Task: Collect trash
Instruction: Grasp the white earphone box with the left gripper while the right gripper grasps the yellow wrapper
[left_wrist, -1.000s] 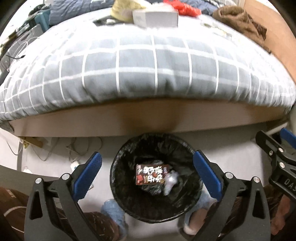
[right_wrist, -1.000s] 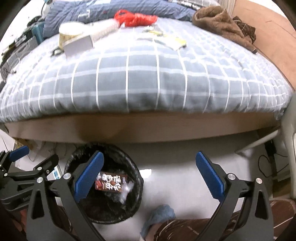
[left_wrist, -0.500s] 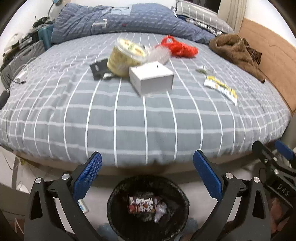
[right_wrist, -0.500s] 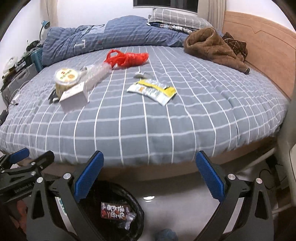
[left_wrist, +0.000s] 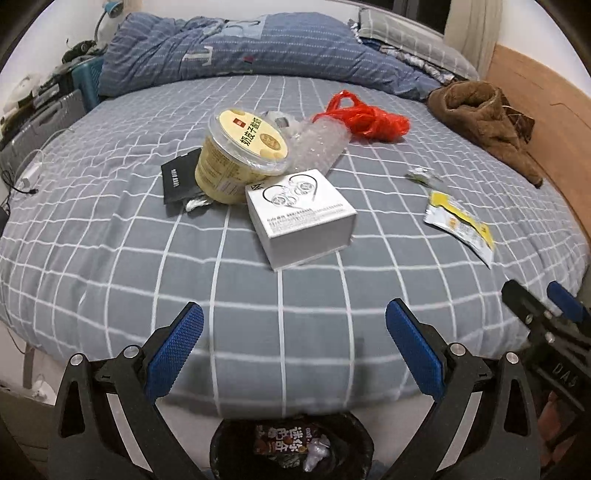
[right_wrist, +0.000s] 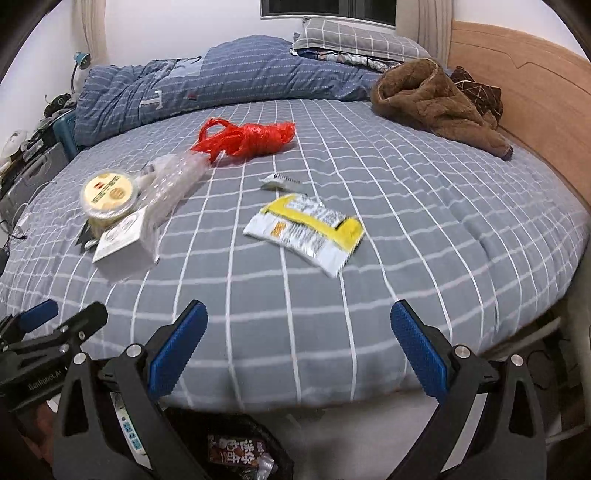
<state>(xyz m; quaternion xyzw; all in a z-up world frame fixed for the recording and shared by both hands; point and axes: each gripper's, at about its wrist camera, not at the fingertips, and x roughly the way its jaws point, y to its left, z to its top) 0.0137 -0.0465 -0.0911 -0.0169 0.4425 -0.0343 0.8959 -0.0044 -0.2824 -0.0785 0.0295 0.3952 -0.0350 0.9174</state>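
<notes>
Trash lies on the grey checked bed (left_wrist: 110, 258): a white box (left_wrist: 301, 216), a yellow lidded cup (left_wrist: 240, 155), a black card (left_wrist: 179, 179), clear bubble wrap (left_wrist: 317, 146), a red plastic bag (left_wrist: 364, 118), a small foil wrapper (left_wrist: 421, 175) and a yellow-white sachet (left_wrist: 460, 225). My left gripper (left_wrist: 293, 345) is open and empty over the bed's near edge, short of the box. My right gripper (right_wrist: 299, 345) is open and empty, short of the sachet (right_wrist: 306, 232). A black-lined bin (left_wrist: 291, 446) with a snack packet stands on the floor below.
A blue striped duvet (left_wrist: 240, 48) and pillows lie at the far side. A brown garment (right_wrist: 432, 99) lies by the wooden headboard (right_wrist: 535, 110). Cases and cables sit at the left of the bed (left_wrist: 40, 122). The bin also shows in the right wrist view (right_wrist: 240, 454).
Both grippers have risen from over the bin to above the bed's edge, so the bed top and its trash came into view. Both stayed open and empty.
</notes>
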